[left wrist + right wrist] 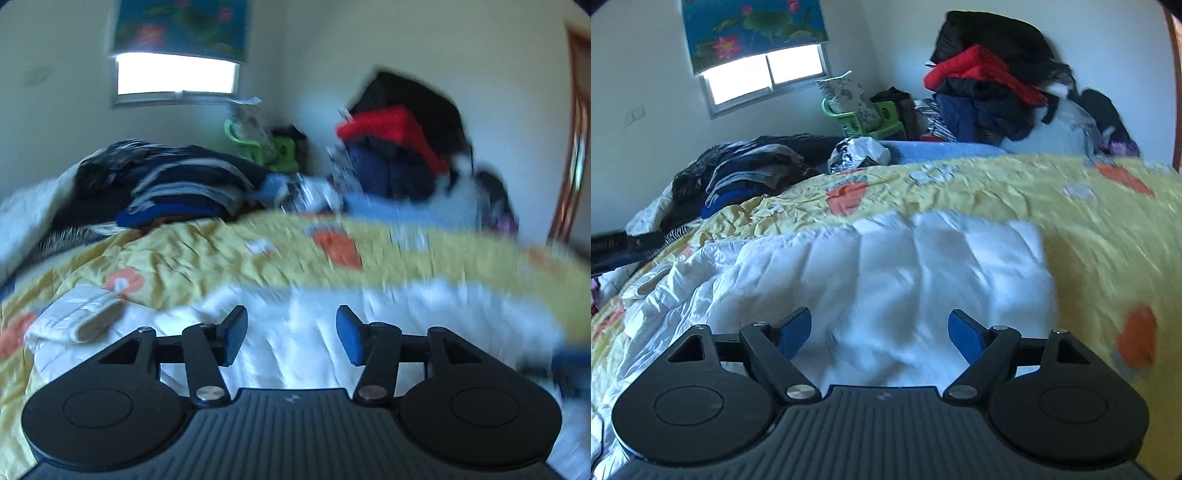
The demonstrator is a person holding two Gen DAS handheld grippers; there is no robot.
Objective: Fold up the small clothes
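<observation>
A white crumpled garment (317,332) lies spread on the yellow flowered bedspread (207,258). My left gripper (291,339) is open just above the garment's near edge, holding nothing. In the right wrist view the same white garment (905,266) fills the middle of the bed, and my right gripper (879,336) is open over its near part, empty. A small folded white piece (77,317) lies to the left of the left gripper. The left gripper's black body (617,247) shows at the left edge of the right wrist view. Both views are blurred.
A pile of dark and striped clothes (746,173) sits at the far left of the bed. A heap of red, black and navy coats (990,81) stands against the back wall. A green plastic stool (868,118) is in the corner under the window (764,74).
</observation>
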